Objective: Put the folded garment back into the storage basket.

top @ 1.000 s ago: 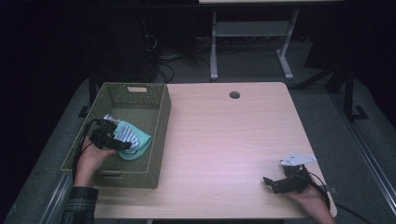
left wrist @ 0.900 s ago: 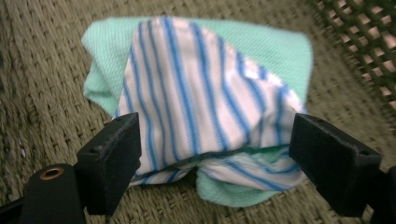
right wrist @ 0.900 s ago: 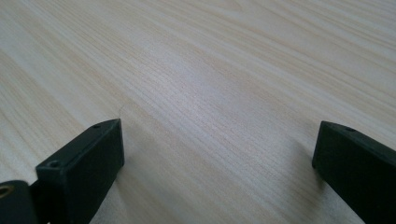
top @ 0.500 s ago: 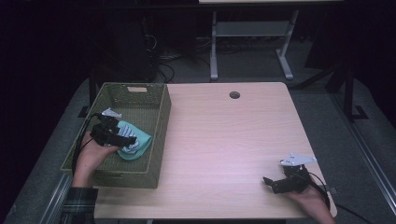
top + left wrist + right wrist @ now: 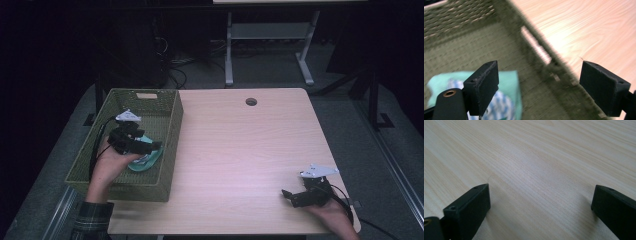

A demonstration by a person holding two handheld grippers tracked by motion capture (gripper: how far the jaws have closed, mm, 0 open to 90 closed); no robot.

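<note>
Pale wood-grain table (image 5: 240, 150) spans the work area; dark floor and a grey stand lie beyond its far edge.

Nearest me, my right gripper (image 5: 296, 196) rests low over the near right corner of the table, held in my right hand (image 5: 332, 215). In the right gripper view its jaws stand wide apart with bare tabletop (image 5: 536, 170) between them; nothing is gripped.

To the left, my left hand (image 5: 107, 167) holds my left gripper (image 5: 150, 147) inside the green woven basket (image 5: 150, 95), which sits at the left edge of the table. The left gripper's jaws are spread wide and hold nothing. In the left gripper view one jaw hangs above the cloth and the other stands out over the basket's right wall (image 5: 541, 52), with the table surface beyond it.

A teal cloth (image 5: 146, 161) lies on the basket floor, toward the near right part of the basket, just under the left gripper. In the left gripper view the cloth (image 5: 509, 82) shows a teal border and a blue-and-white patterned middle; whether the jaw touches it cannot be determined.

Farther off, a round cable hole (image 5: 251, 102) sits near the table's far edge.
</note>
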